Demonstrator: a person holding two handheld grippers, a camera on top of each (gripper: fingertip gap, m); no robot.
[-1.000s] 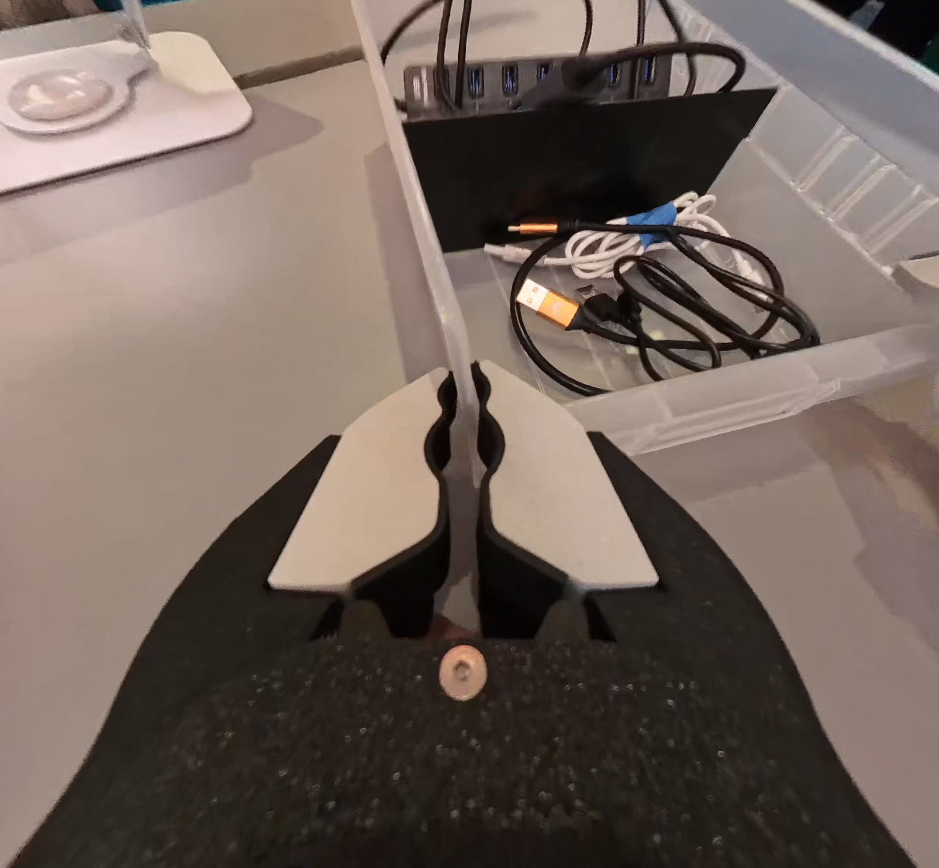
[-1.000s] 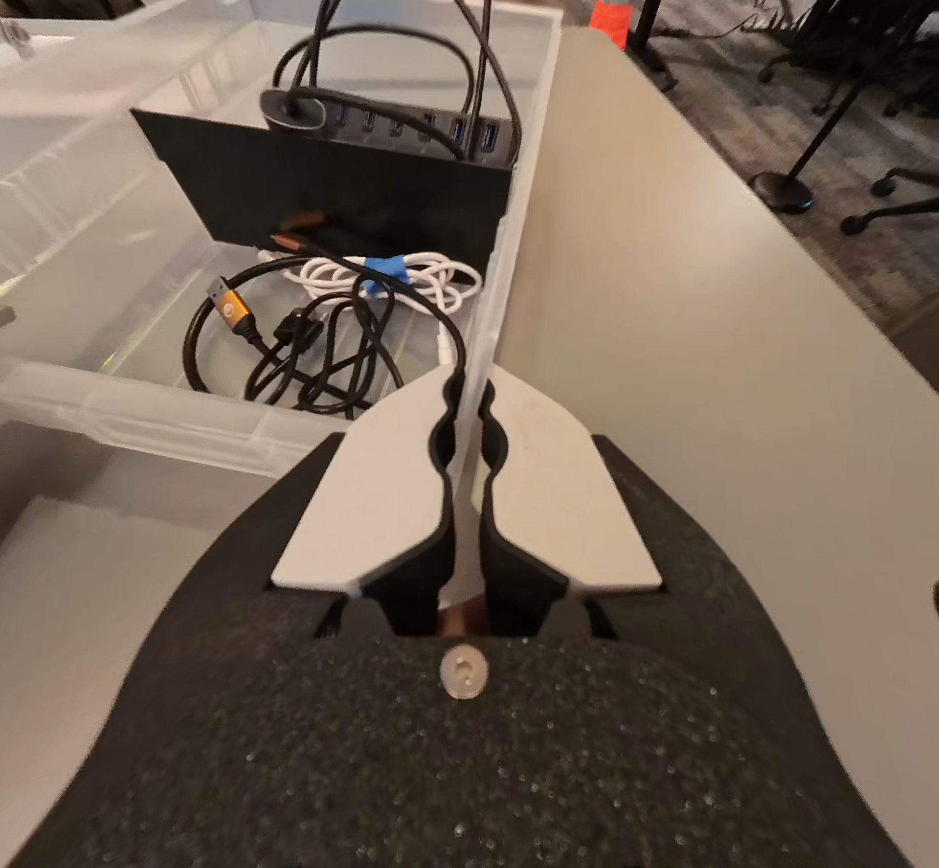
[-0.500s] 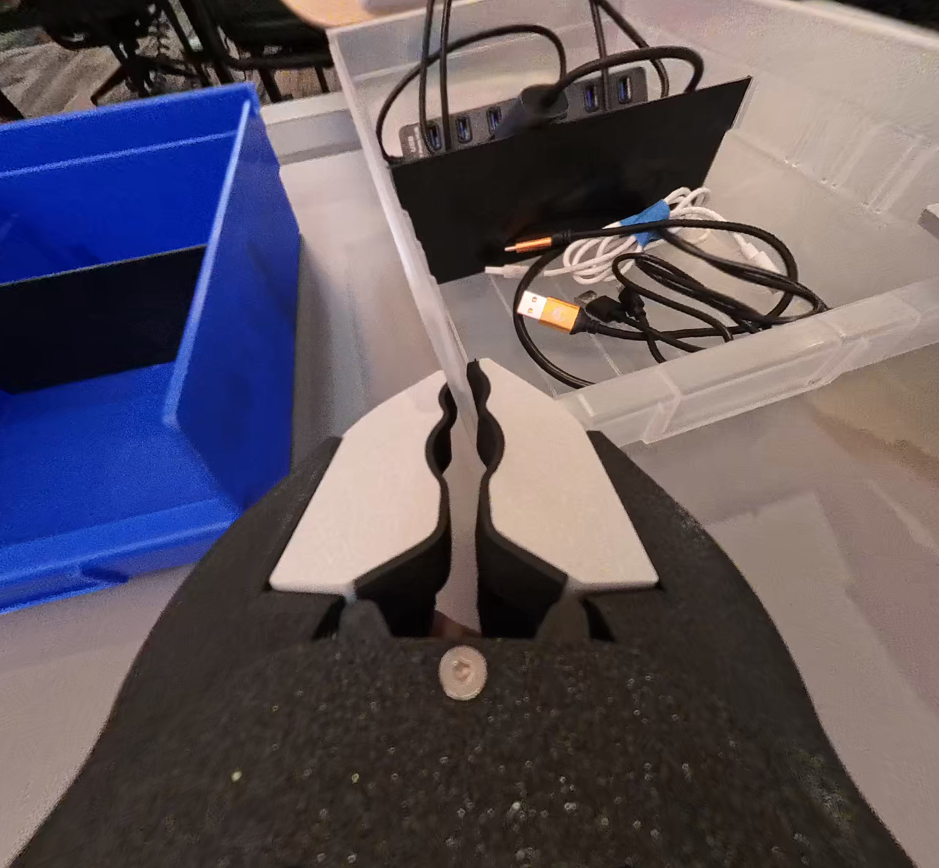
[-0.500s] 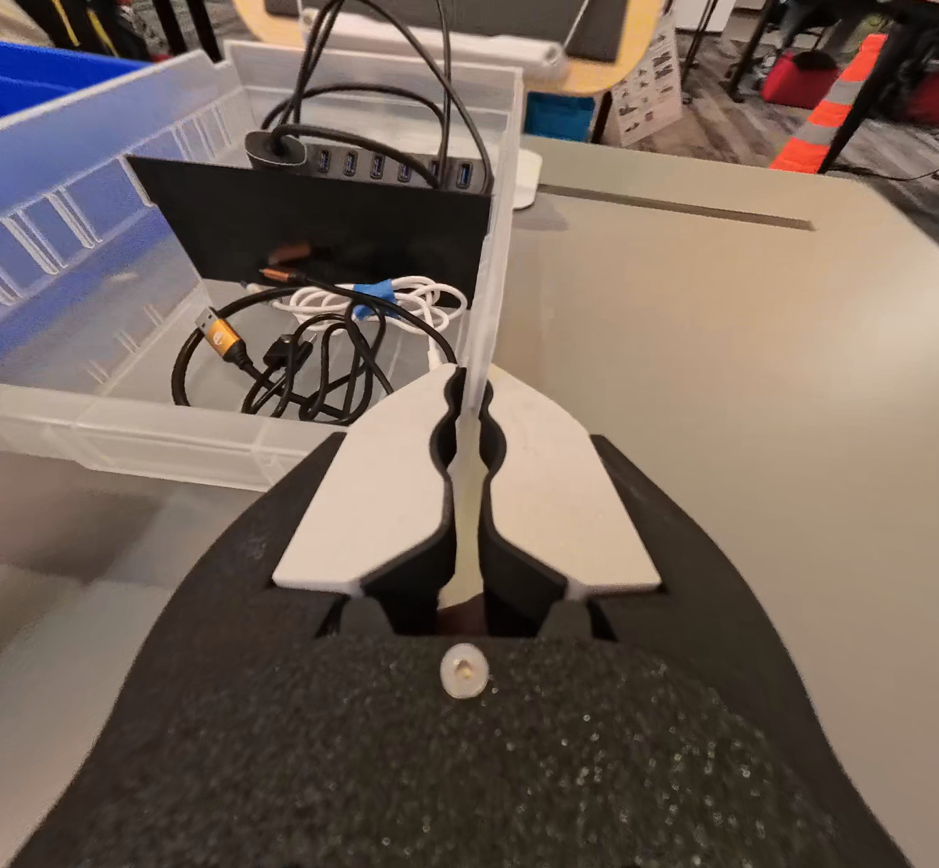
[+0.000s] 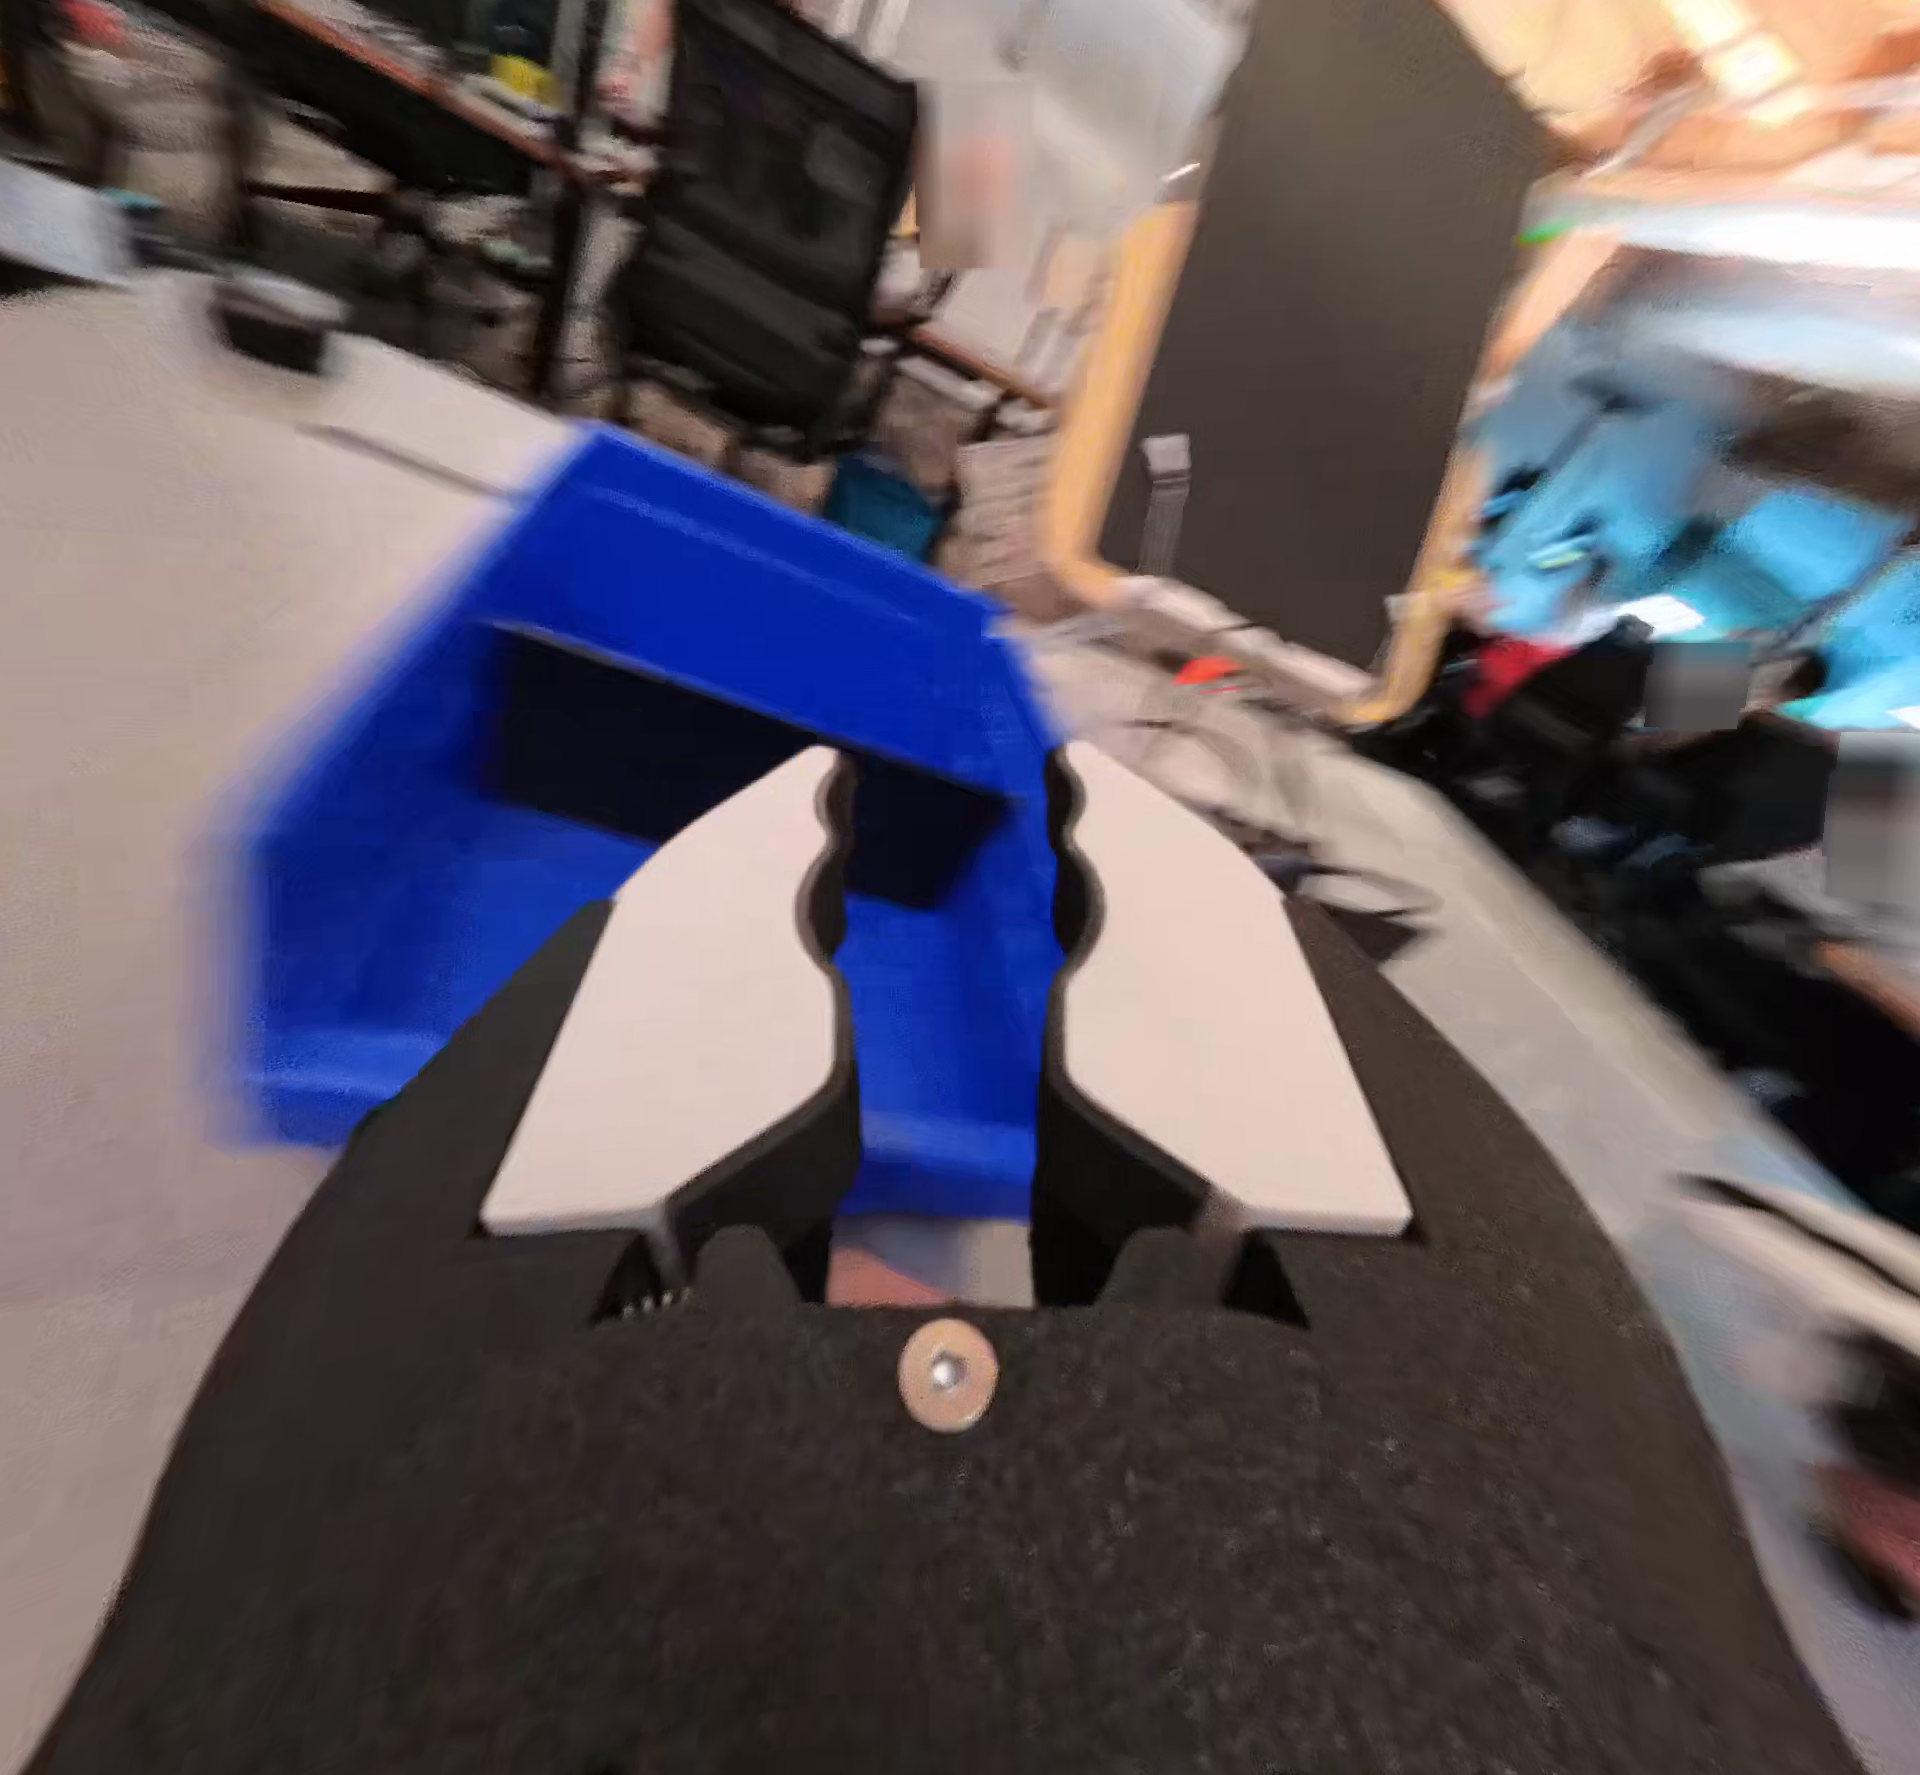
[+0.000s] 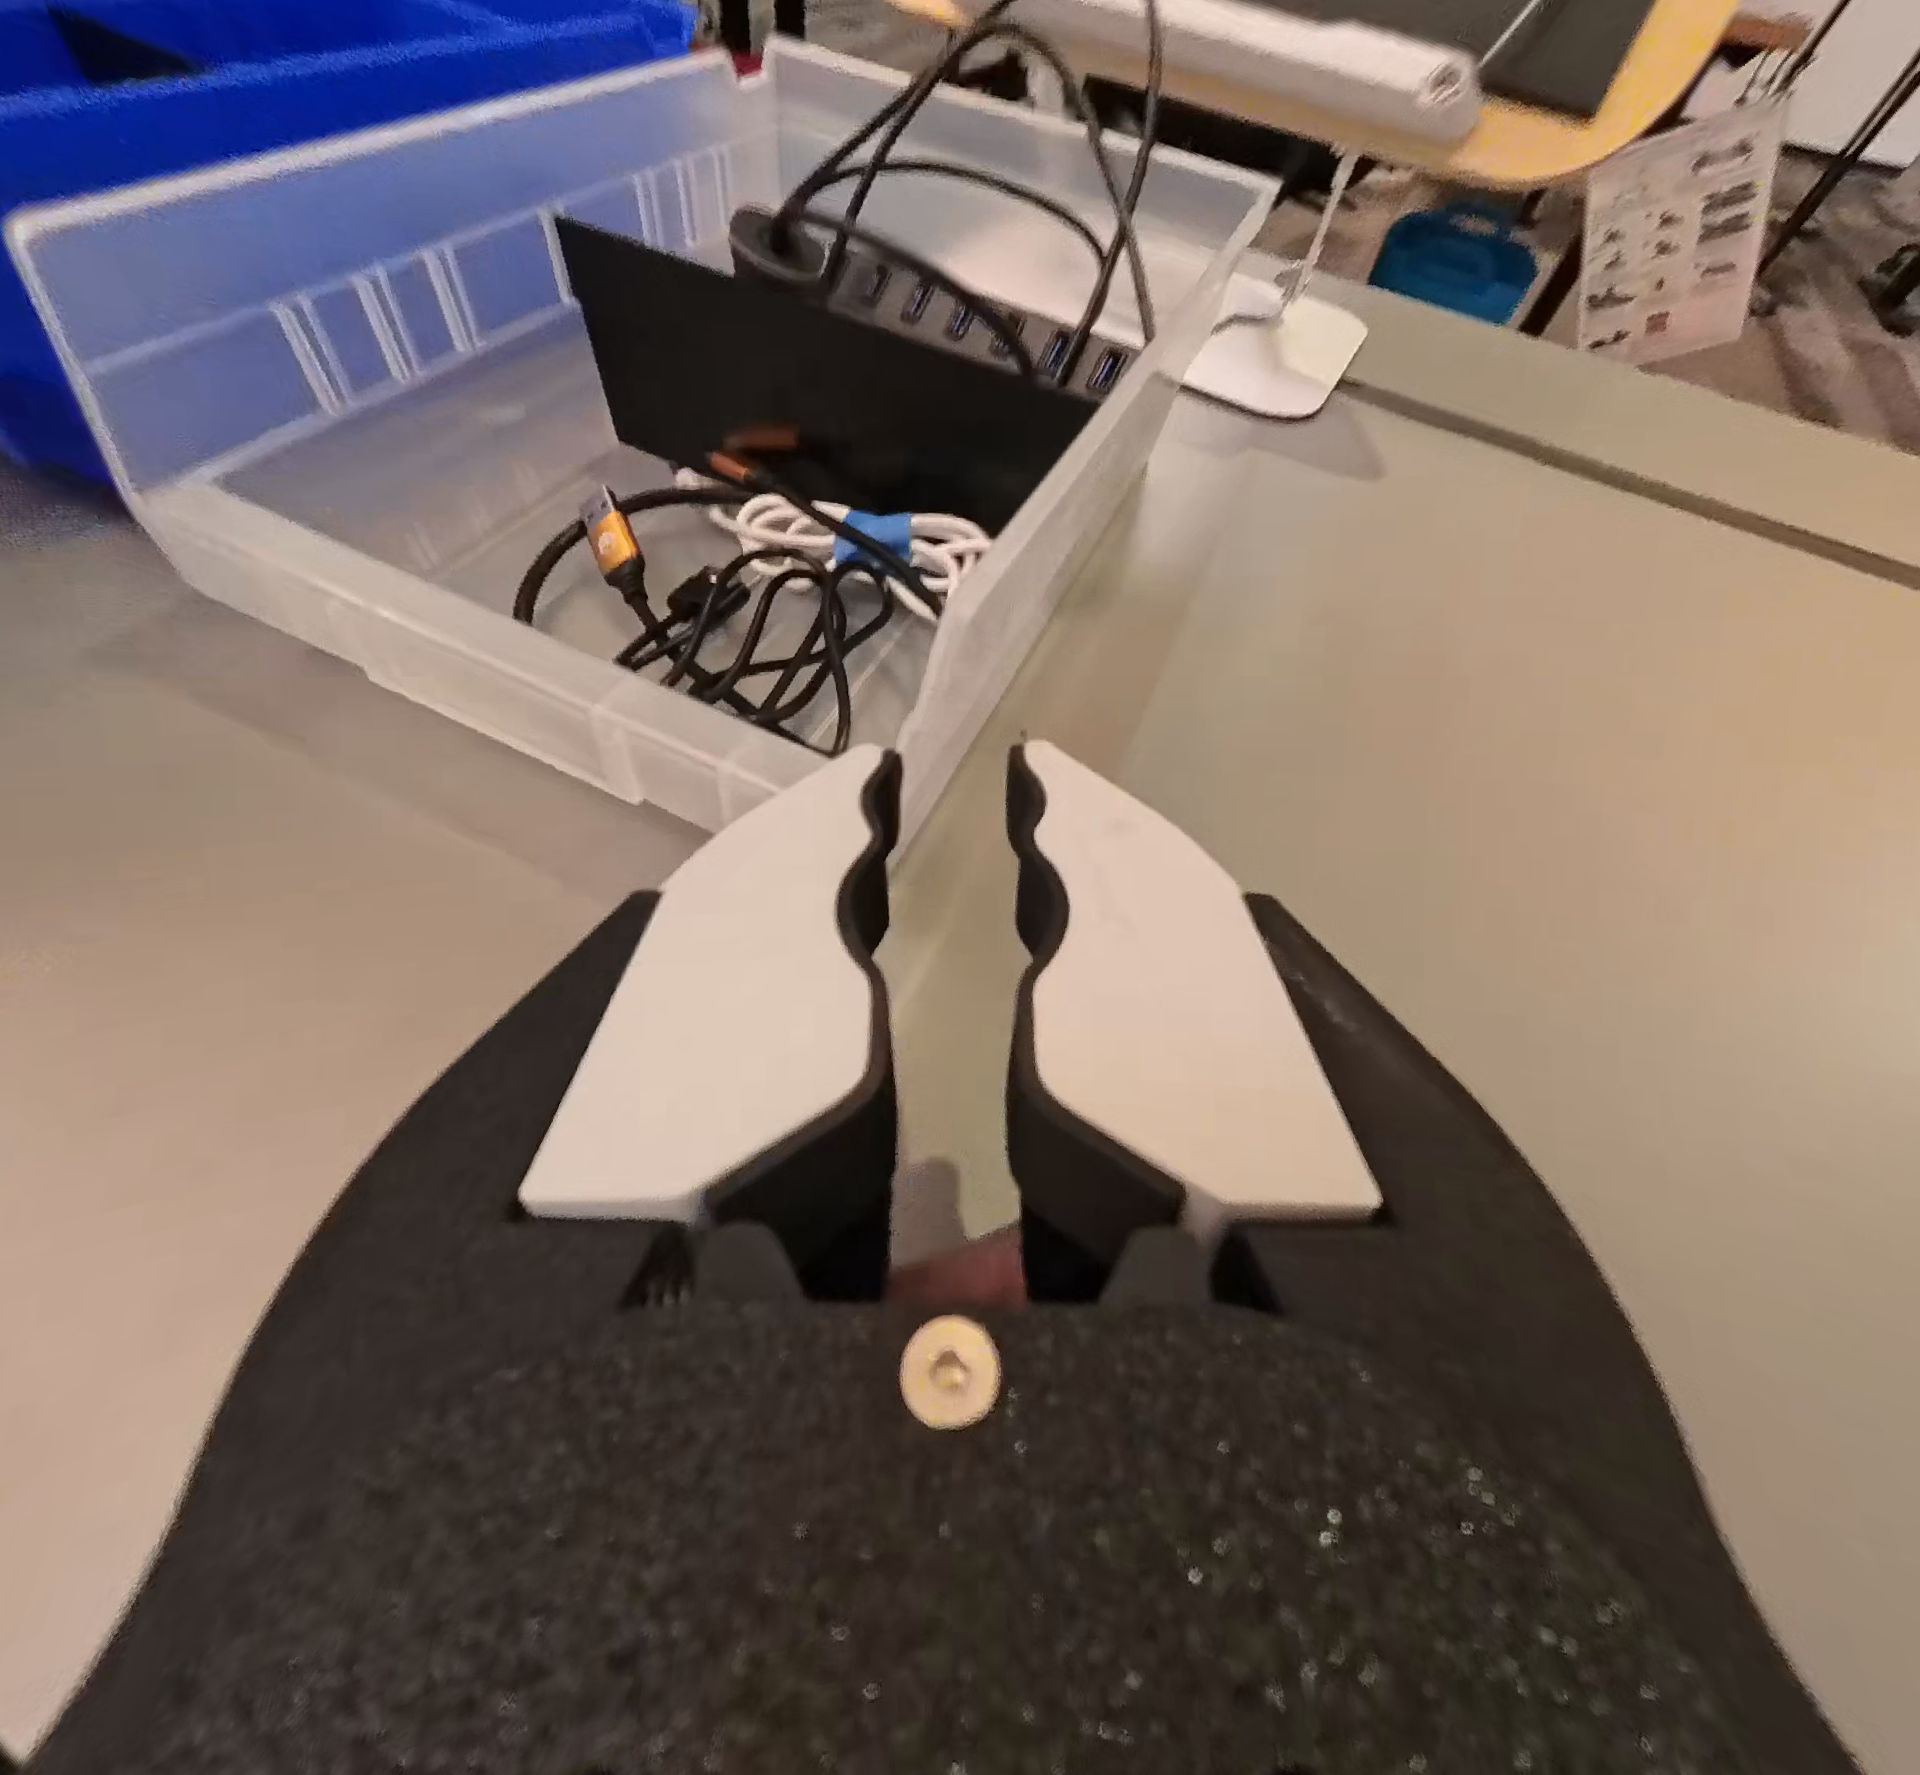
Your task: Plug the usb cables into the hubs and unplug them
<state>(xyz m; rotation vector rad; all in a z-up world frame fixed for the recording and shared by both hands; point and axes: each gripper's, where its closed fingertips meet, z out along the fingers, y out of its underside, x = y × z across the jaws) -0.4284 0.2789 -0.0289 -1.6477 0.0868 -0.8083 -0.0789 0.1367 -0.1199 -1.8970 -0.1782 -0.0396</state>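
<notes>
Both grippers (image 5: 948, 769) (image 6: 951, 764) released clear bin (image 6: 1039, 572).

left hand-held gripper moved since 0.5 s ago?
Yes. The left hand-held gripper let go of the clear bin's wall, opened, and swung left: the blue bin now sits dead ahead, not off to its left.

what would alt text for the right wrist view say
The right tool, jaws open, straddles the near corner wall of a clear plastic bin on a grey table. Inside lie loose black and white cables, with a USB hub behind a black divider.
</notes>
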